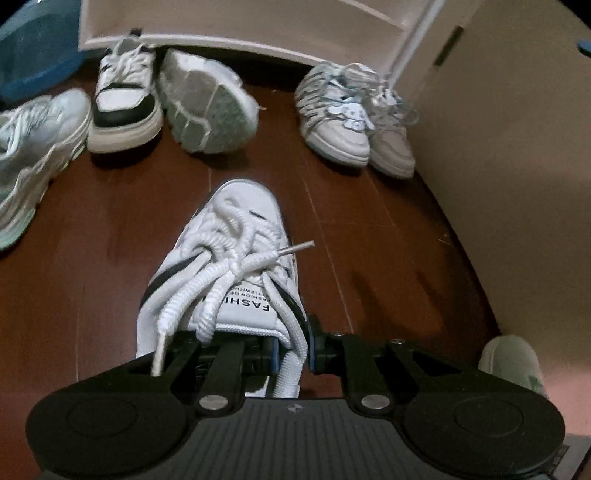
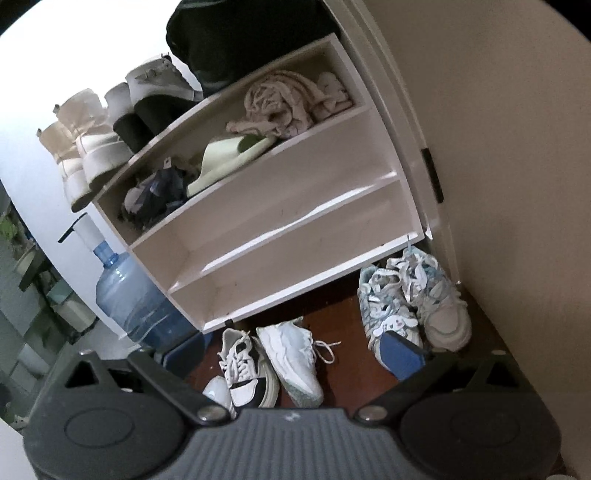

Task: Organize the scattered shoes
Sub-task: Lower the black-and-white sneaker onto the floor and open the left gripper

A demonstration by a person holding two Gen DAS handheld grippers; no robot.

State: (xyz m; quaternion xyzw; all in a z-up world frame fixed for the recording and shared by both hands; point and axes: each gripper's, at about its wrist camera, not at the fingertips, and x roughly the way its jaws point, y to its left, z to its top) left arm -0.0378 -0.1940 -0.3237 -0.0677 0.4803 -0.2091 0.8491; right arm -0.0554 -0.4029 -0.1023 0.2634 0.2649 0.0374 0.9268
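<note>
My left gripper (image 1: 293,350) is shut on a white sneaker with black stripes (image 1: 236,258), pinching its right collar beside the "FASHION" tongue. Its toe points toward the white shoe rack (image 1: 258,33). I cannot tell whether it touches the floor. Beyond it lie a black-and-white sneaker (image 1: 123,99), an overturned white sneaker (image 1: 208,101) and a pale blue pair with a cartoon charm (image 1: 354,110). My right gripper (image 2: 291,354) is open and holds nothing, high above the same shoes: the black-and-white sneaker (image 2: 245,373), the white sneaker (image 2: 295,354) and the blue pair (image 2: 410,302).
The shoe rack (image 2: 280,206) has two bare lower shelves; the top shelf holds a slipper (image 2: 229,158) and cloth. Boots (image 2: 92,140) stand on top. A water bottle (image 2: 129,295) stands left of it, a beige wall (image 2: 517,184) right. Mint sneakers (image 1: 33,147) lie left.
</note>
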